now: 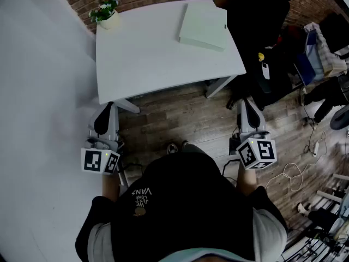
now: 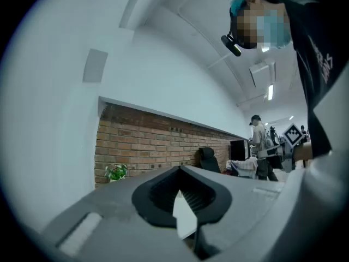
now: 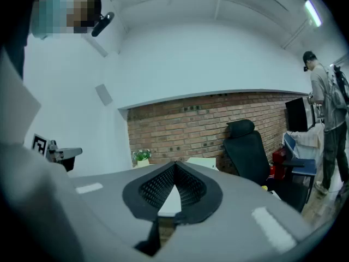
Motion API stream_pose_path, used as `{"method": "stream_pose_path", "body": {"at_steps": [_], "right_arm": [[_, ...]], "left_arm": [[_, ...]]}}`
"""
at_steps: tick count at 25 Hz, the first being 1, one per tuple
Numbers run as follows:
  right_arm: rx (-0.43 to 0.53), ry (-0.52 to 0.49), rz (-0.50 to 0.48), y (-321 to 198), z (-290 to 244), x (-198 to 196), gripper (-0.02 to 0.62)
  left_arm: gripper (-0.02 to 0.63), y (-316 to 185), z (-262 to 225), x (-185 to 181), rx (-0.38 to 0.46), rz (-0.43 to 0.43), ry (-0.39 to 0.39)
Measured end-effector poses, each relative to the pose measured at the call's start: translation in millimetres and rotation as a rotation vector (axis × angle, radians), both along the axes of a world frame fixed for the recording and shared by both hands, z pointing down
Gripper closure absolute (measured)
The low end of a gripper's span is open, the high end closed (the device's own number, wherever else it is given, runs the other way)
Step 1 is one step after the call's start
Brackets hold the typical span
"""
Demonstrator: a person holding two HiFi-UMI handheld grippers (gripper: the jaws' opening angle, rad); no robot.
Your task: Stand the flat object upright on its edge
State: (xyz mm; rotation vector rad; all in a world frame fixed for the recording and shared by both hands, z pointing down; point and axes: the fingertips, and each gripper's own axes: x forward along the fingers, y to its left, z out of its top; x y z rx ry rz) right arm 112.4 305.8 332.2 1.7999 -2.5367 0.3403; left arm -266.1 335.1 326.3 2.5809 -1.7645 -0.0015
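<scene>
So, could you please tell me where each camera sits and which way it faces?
Head view: on the person's head, looking down at the table, flat box, left tongs, right tongs; torso shows.
Left gripper view: on the left tongs, facing the brick wall; shut jaws, torso show.
Right gripper view: on the right tongs, facing that wall; shut jaws show.
Shared: potted plant, brick wall.

We look steeply down from the head, high above the white table (image 1: 152, 59), with the left gripper (image 1: 106, 119) and right gripper (image 1: 248, 113) low at either side of the person's body (image 1: 180, 201). Each gripper view sits close behind its own jaws and faces about level toward the brick wall (image 2: 147, 141). All three views share the potted plant (image 1: 106, 10) on the table's far corner; both gripper views also share the black chair (image 3: 245, 146).
</scene>
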Motion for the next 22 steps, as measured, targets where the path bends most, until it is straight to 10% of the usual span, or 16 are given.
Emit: {"method": "stream_pose_path", "body": {"at_steps": [22], "right_arm": [[0.027,-0.091,0.073,-68.4,2.1,43.1,0.595]], "left_arm": [[0.606,-88.1,-2.7,58.6,0.029,0.102,-0.004]]}}
